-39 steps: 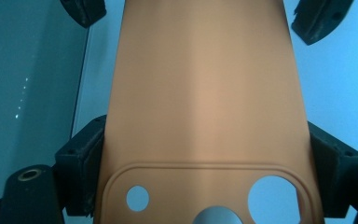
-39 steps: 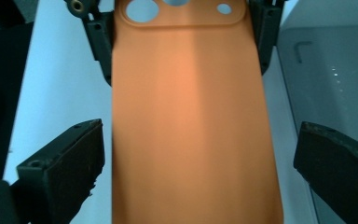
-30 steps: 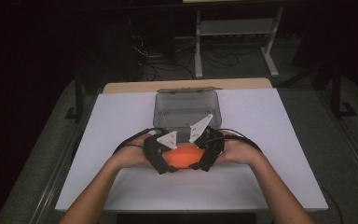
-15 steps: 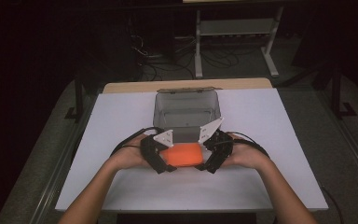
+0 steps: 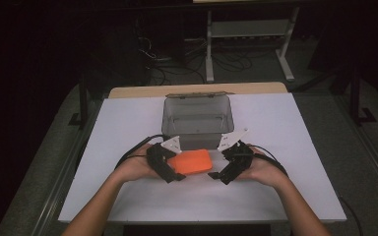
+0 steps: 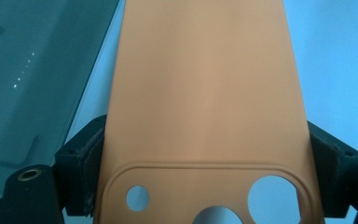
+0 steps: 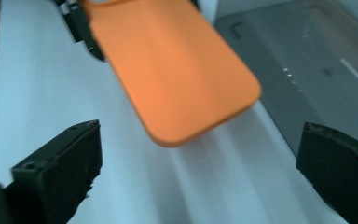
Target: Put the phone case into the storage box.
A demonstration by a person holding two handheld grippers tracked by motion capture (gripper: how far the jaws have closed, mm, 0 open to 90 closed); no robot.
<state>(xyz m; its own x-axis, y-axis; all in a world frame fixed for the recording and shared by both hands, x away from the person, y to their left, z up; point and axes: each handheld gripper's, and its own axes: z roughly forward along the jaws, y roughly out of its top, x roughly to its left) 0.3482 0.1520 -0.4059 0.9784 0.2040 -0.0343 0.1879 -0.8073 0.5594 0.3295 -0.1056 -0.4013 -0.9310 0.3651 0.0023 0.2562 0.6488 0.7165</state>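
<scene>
Silicone, smooth and matte orange: a flat phone case (image 5: 191, 162) with rounded corners and camera cutouts, held level just above the white desk (image 5: 285, 123), near its front edge. The left claw (image 5: 173, 173) is clamped on its sides. The right claw (image 5: 220, 175), jaws wide apart and empty, sits just beside the case's free end. Behind it stands an open grey box (image 5: 198, 118).

On the white table (image 5: 128, 123), the left gripper (image 5: 170, 169) grips an orange phone case (image 5: 192, 162) before a grey box (image 5: 197, 115).
</scene>
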